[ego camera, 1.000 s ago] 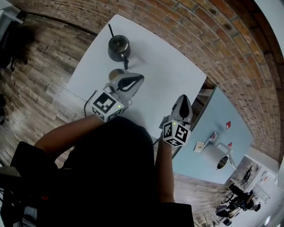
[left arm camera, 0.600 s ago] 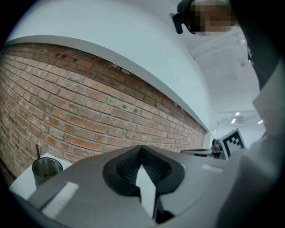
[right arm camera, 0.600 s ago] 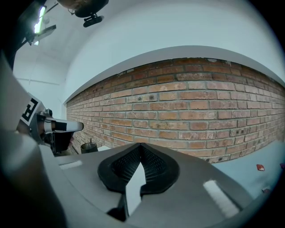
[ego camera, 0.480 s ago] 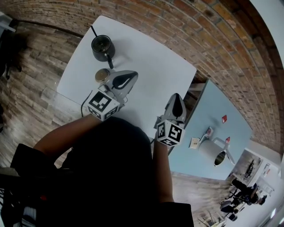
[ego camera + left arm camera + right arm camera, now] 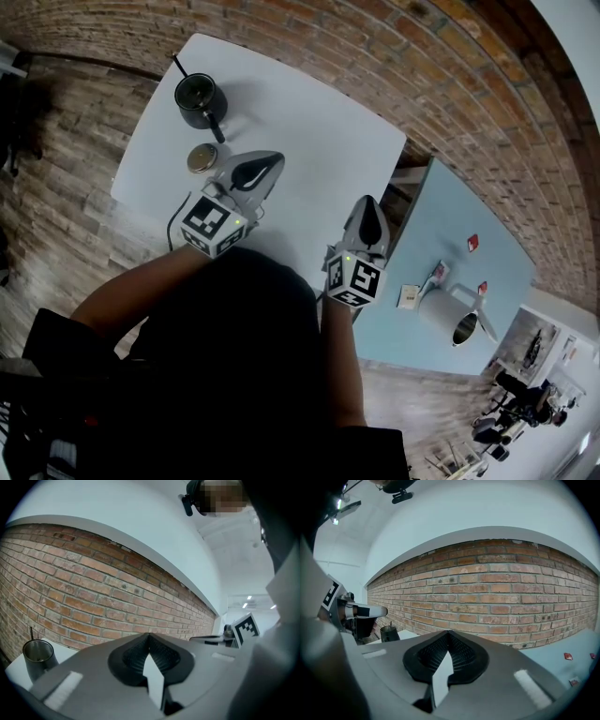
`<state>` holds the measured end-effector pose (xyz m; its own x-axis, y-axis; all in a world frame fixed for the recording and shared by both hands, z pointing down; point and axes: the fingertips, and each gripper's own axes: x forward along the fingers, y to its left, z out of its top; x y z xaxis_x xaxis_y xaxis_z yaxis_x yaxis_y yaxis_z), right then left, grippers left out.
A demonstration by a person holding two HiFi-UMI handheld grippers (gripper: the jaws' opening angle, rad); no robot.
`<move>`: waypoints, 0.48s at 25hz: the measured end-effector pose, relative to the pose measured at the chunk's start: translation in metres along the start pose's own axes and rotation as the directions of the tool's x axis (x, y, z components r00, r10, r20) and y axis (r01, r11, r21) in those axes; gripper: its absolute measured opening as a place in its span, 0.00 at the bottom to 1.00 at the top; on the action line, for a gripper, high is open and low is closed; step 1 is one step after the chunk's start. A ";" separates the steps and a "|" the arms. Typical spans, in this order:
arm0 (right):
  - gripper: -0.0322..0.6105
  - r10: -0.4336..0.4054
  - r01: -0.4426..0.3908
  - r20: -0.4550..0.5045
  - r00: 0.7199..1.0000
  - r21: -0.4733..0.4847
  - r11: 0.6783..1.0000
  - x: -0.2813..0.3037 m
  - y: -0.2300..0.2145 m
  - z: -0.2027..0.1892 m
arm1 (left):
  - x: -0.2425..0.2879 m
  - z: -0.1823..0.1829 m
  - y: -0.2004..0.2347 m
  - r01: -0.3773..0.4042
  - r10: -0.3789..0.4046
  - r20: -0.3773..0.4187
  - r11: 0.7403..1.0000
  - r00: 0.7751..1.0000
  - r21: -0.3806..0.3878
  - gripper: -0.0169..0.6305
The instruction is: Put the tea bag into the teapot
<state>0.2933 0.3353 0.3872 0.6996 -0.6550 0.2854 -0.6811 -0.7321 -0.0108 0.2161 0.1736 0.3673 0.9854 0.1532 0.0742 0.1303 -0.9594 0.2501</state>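
Dark metal teapot (image 5: 200, 98) stands open-topped on the white table (image 5: 319, 131), ahead and to the left of the left gripper (image 5: 265, 167). A round tan disc (image 5: 201, 157), which I take for its lid, lies just left of that gripper's tips, between tool and pot. Both tools are clenched on nothing: the left pads meet with only bare surface behind them. The same holds for the right gripper (image 5: 369, 214), which is well to the right of the pot, near the table's edge. Tea bag: I see it in no view. The pot's inside reads black from above, so I cannot tell whether the bag already sits in there or lies out of frame. Risks, as I judge them: a leftward swing of the left tool would clip the disc and skate it toward the table's edge. A jaw striking the pot's rim could slide or tip it. The wide lenses shrink the pot, so I could misjudge reach.
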 end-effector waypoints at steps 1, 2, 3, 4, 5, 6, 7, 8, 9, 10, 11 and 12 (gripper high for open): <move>0.05 0.000 0.000 0.001 1.000 0.000 1.000 0.000 -0.002 0.000 | 0.001 0.000 -0.001 -0.001 0.001 0.000 1.000 1.000 0.000 0.03; 0.05 0.000 0.000 0.001 1.000 0.000 1.000 0.000 -0.003 0.000 | 0.001 0.000 -0.002 -0.001 0.001 -0.001 1.000 1.000 0.001 0.03; 0.05 0.000 0.000 0.000 1.000 0.000 1.000 -0.001 -0.004 0.001 | 0.002 0.000 -0.003 -0.002 0.002 -0.001 1.000 1.000 0.001 0.03; 0.05 0.000 0.000 0.000 1.000 0.000 1.000 -0.001 -0.004 0.000 | 0.002 0.000 -0.003 -0.003 0.003 -0.001 1.000 1.000 0.001 0.03; 0.05 0.000 0.000 -0.001 1.000 0.001 1.000 -0.002 -0.004 0.000 | 0.001 -0.001 -0.004 -0.004 0.004 -0.001 1.000 1.000 0.001 0.03; 0.05 0.001 -0.001 0.000 1.000 0.002 1.000 -0.002 -0.004 0.000 | 0.000 -0.001 -0.004 -0.005 0.005 -0.001 1.000 1.000 0.000 0.03; 0.05 0.001 -0.001 0.000 1.000 0.002 1.000 -0.002 -0.004 0.000 | 0.000 -0.002 -0.004 -0.006 0.006 -0.001 1.000 1.000 0.000 0.03; 0.05 0.001 -0.001 0.001 1.000 0.001 1.000 -0.003 -0.004 0.000 | -0.001 -0.002 -0.004 -0.007 0.007 -0.001 1.000 1.000 -0.001 0.03; 0.05 0.001 -0.001 0.001 1.000 0.001 1.000 -0.003 -0.004 0.000 | -0.001 -0.003 -0.005 -0.007 0.007 -0.001 1.000 1.000 -0.002 0.03; 0.05 0.001 -0.001 0.001 1.000 0.001 1.000 -0.003 -0.004 0.001 | -0.001 -0.003 -0.005 -0.007 0.007 -0.002 1.000 1.000 -0.003 0.03; 0.05 0.001 -0.001 0.001 1.000 0.001 1.000 -0.004 -0.004 0.001 | -0.001 -0.004 -0.005 -0.008 0.008 -0.002 1.000 1.000 -0.004 0.03; 0.05 0.000 0.000 0.001 1.000 0.001 1.000 -0.004 -0.005 0.000 | -0.001 -0.004 -0.005 -0.007 0.007 -0.002 1.000 1.000 -0.005 0.03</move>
<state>0.2937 0.3411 0.3856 0.6998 -0.6553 0.2844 -0.6809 -0.7322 -0.0118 0.2137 0.1789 0.3700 0.9861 0.1465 0.0779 0.1224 -0.9592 0.2548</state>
